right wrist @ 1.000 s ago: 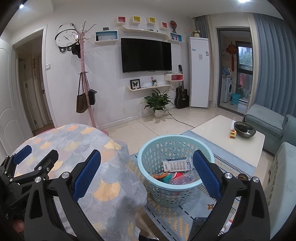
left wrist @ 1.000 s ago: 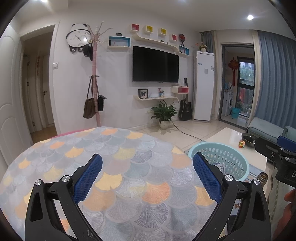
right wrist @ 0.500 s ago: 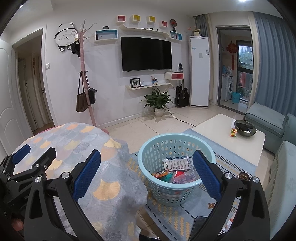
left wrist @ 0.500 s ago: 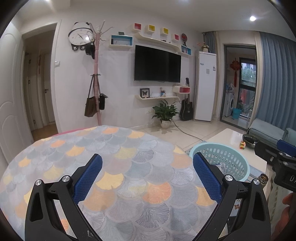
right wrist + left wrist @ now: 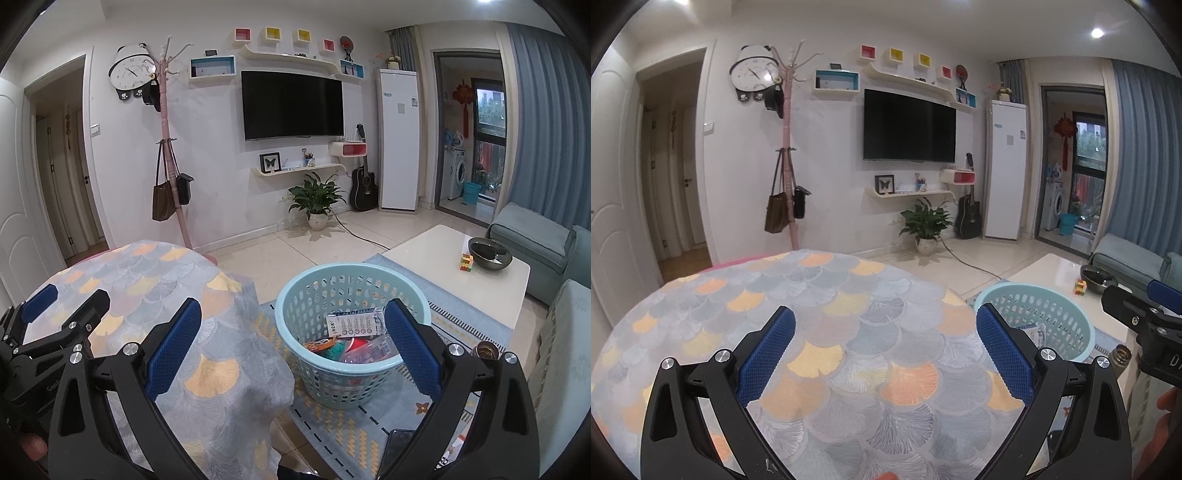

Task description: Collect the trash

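At far left the left tongs (image 5: 884, 345) hang over a round counter (image 5: 827, 295) draped in a scale-patterned cloth of grey, orange and yellow; the blue pads are spread wide with nothing between them. Just past the cloth's right edge a pale blue basket (image 5: 295, 306) stands on a patterned rug (image 5: 354, 428). It holds the trash: a white printed box (image 5: 354, 322) leaning near the far wall, above colourful wrappers (image 5: 334, 345) and clear plastic. The right tongs (image 5: 293, 345) hang above the gap between counter and basket, also spread wide and gripping nothing. Further right a white coffee table (image 5: 436, 254) carries a dark bowl (image 5: 490, 253) and a small colour cube (image 5: 466, 263), with a blue-grey sofa (image 5: 532, 236) beyond.
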